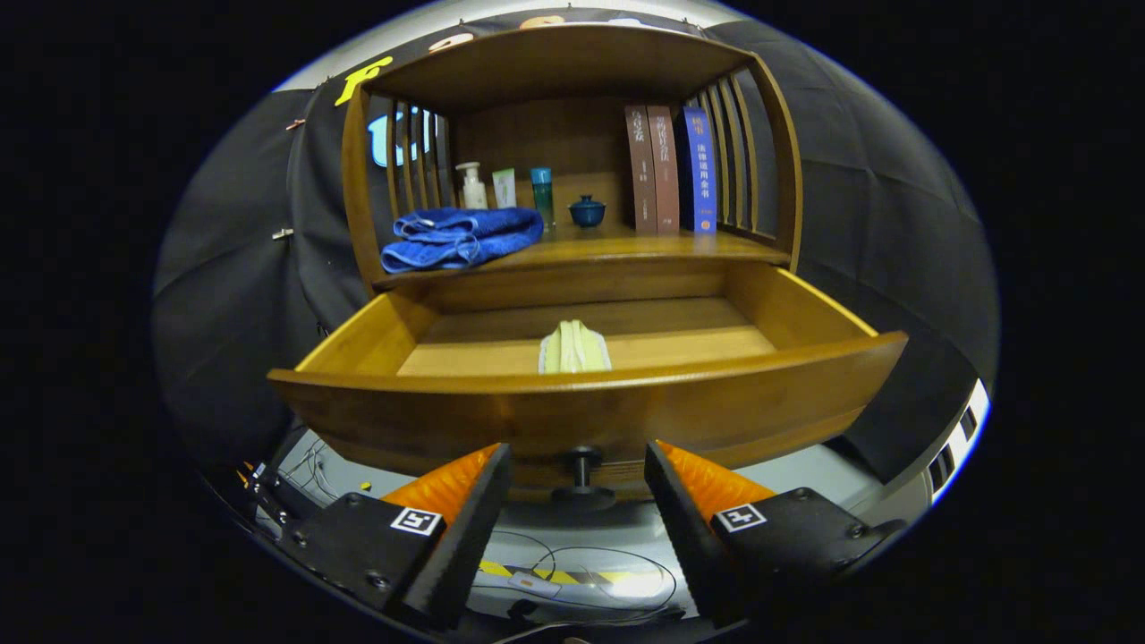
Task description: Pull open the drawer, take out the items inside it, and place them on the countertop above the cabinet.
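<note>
The wooden drawer (581, 411) stands pulled out toward me, its curved front just ahead of the fingers. Its dark knob (583, 474) sits between my fingertips with a gap on each side. My gripper (579, 470) is open and holds nothing. Inside the drawer lies a pale yellow folded cloth (573, 349), near the front wall and in the middle. Above the drawer runs the wooden countertop (617, 246) of the cabinet, and a blue towel (461, 237) lies folded on its left part.
At the back of the countertop stand a pump bottle (472, 186), a small tube (504, 188), a teal bottle (541, 192) and a blue lidded pot (587, 211). Three books (671, 168) stand upright at the right. Slatted sides and a top board enclose the shelf. Cables lie on the floor below.
</note>
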A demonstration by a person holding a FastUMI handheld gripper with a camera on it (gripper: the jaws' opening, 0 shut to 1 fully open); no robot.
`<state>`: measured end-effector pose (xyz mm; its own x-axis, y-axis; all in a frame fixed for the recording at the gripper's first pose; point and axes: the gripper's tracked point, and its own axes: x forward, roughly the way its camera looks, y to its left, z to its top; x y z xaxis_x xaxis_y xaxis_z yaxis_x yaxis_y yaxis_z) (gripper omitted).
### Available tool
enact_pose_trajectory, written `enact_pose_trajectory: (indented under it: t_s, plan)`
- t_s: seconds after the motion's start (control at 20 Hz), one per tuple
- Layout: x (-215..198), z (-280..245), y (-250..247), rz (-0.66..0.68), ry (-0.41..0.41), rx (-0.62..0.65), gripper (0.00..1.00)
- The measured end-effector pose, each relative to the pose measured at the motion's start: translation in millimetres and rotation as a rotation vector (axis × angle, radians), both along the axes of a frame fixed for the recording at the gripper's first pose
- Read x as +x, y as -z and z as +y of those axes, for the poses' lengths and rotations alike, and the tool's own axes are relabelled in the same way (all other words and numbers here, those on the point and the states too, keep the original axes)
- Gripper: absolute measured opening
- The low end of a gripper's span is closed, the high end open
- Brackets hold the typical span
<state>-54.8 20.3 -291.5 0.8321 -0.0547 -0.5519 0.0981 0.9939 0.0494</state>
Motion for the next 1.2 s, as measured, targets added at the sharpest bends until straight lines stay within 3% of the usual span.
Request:
enact_pose_trajectory:
  t_s: [0.15, 0.35, 0.75, 1.15, 1.2]
  plan:
    - [19, 2, -50, -0.057, -0.017, -0.008, 0.95]
    - [85, 2, -77, -0.032, -0.063, -0.031, 0.97]
    - [173, -3, 0, 0.298, -0.071, -0.028, 1.0]
    - [186, -13, 66, 0.573, -0.04, -0.005, 1.0]
    - [182, -13, 67, 0.598, -0.04, -0.002, 0.9]
